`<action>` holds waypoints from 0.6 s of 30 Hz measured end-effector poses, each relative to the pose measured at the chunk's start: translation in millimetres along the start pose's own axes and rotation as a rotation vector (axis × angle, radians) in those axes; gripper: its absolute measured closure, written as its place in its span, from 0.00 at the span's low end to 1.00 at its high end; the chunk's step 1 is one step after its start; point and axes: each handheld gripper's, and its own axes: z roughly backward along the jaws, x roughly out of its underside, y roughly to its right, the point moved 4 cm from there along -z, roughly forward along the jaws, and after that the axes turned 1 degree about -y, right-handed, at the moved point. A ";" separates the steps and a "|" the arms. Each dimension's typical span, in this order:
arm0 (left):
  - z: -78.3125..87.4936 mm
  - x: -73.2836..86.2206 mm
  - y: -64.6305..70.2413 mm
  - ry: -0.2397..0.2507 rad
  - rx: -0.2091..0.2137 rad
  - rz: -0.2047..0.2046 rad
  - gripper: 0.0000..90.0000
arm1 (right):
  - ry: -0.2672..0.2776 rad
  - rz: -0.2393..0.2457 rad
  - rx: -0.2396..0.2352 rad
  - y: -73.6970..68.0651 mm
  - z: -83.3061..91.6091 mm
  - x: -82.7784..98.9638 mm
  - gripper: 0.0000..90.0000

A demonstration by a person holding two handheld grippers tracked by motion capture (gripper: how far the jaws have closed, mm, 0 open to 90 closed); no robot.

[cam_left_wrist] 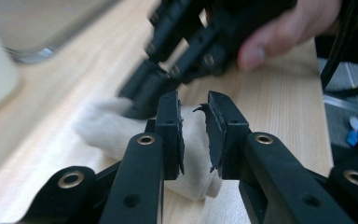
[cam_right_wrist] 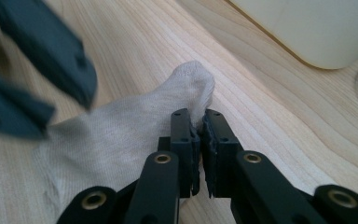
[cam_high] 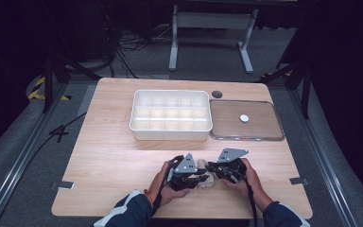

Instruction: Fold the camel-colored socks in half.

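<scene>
Bare tabletop [cam_high: 108, 161] lies open across the frame's lower left and lower right, while the white divided box [cam_high: 171, 115] and clear lid [cam_high: 246, 120] block the upper middle.

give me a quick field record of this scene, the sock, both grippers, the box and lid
item in hand: small cream knitted sock, lying on the wooden table
right gripper: shut on the sock's edge
left gripper: jaws close together astride the sock, a slim gap between the pads
box: white plastic divided box, compartments look empty
lid: clear flat lid, right of the box
</scene>
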 end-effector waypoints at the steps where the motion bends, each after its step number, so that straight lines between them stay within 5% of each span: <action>1: -3.9 2.5 2.2 -0.022 0.001 -0.010 0.84 | 0.000 -0.003 -0.002 0.2 0.0 0.2 0.93; 11: -18.2 13.7 13.6 -0.075 -0.014 -0.103 0.94 | 0.003 -0.006 0.000 0.7 0.1 0.5 0.92; 18: -18.5 14.6 13.3 -0.078 -0.005 -0.091 0.94 | -0.007 -0.044 0.054 10.4 -1.3 2.5 0.92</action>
